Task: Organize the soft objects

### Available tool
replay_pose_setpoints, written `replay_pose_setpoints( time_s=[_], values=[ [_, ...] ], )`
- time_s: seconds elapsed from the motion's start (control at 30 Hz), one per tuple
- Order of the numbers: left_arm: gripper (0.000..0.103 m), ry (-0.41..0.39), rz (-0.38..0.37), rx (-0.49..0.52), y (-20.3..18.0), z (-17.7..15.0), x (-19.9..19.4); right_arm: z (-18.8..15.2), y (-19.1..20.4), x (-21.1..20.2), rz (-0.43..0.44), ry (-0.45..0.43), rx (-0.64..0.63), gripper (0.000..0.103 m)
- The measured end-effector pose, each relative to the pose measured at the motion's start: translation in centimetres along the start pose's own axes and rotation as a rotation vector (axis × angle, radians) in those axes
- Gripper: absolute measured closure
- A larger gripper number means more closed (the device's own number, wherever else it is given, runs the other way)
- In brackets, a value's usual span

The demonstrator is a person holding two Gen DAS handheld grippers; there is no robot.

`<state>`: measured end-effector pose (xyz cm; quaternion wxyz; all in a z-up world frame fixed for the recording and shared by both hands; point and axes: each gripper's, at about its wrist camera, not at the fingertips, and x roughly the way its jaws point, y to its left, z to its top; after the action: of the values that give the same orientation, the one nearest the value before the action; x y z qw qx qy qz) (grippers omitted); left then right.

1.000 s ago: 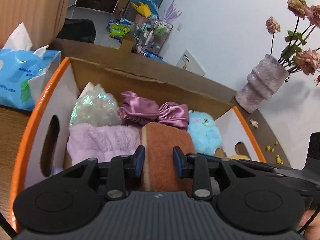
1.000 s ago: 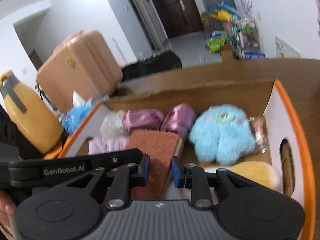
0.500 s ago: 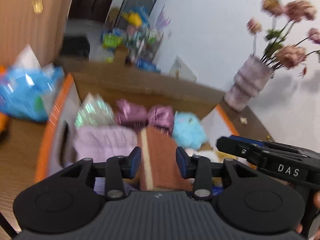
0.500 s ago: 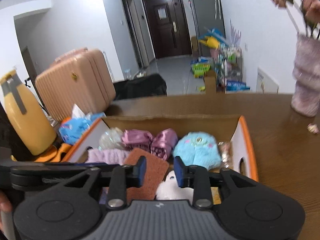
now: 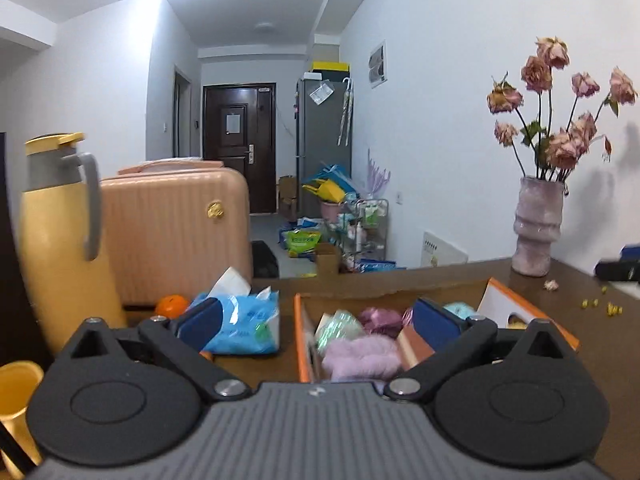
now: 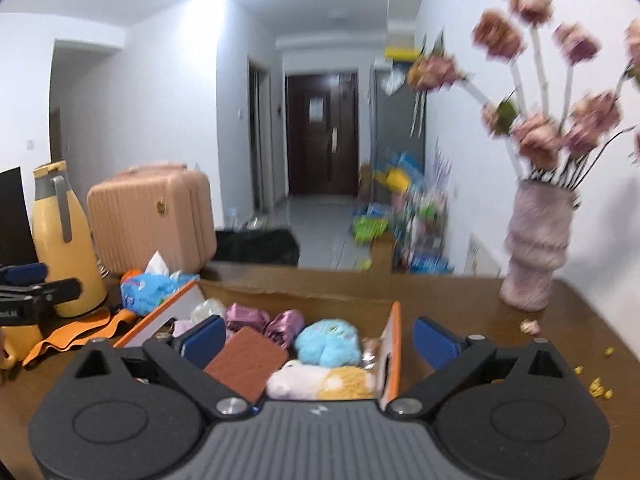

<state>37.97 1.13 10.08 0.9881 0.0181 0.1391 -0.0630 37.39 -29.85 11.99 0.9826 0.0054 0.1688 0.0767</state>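
An orange-rimmed cardboard box (image 6: 394,340) on the brown table holds soft things: a brown sponge pad (image 6: 248,364), a blue plush (image 6: 328,342), a white and yellow plush (image 6: 324,384), purple satin scrunchies (image 6: 260,318) and a lilac fluffy cloth (image 5: 360,356). My right gripper (image 6: 319,338) hovers before and above the box, its jaws opening wide with nothing gripped between them. My left gripper (image 5: 318,320) is also raised at the box's near left, jaws opening, holding nothing. The sponge pad (image 5: 416,350) lies loose in the box.
On the left stand a yellow jug (image 5: 60,248), a pink suitcase (image 5: 176,236), a blue tissue pack (image 5: 244,320) and an orange fruit (image 5: 172,306). A vase of dried flowers (image 6: 536,248) stands at the back right, with petals scattered on the table (image 6: 600,388).
Both grippers have drawn back and upward from the box and tilted toward level. Their jaws went from narrow around the brown sponge pad to wide apart; the pad stays in the box.
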Motion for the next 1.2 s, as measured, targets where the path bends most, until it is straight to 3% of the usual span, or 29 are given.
replay_pose_setpoints(
  time_s=[0.13,0.4,0.6,0.73,0.9,1.0,1.07,1.2],
  values=[
    [0.000,-0.010,0.015,-0.031,-0.3,-1.3,-1.9,-1.8,-0.1,-2.7,-0.042,-0.098,0.048,0.000],
    [0.000,-0.037,0.018,-0.029,-0.7,-3.2,-8.1,-4.2,0.9,-8.1,-0.065,-0.111,0.035,0.000],
    [0.000,-0.126,-0.008,-0.049,-0.8,-4.6,-15.9,-5.9,1.9,-14.6,-0.060,-0.111,0.016,0.000],
    [0.000,-0.120,0.003,-0.081,-0.6,-7.4,-21.5,-8.1,2.7,-20.3,-0.037,-0.128,-0.001,0.000],
    [0.000,-0.130,0.012,-0.124,0.0,-12.2,-27.9,-13.2,3.1,-27.3,0.022,-0.162,-0.017,0.000],
    [0.000,-0.112,0.046,-0.130,-0.6,-15.0,-30.6,-17.4,3.8,-30.4,-0.028,-0.191,0.023,0.000],
    [0.000,-0.085,0.061,-0.070,-1.2,-16.3,-31.5,-19.4,4.5,-31.0,-0.065,-0.174,0.032,0.000],
    [0.000,-0.073,0.105,-0.006,-1.7,-17.7,-31.9,-21.1,5.6,-30.2,-0.059,-0.134,0.041,0.000]
  ],
)
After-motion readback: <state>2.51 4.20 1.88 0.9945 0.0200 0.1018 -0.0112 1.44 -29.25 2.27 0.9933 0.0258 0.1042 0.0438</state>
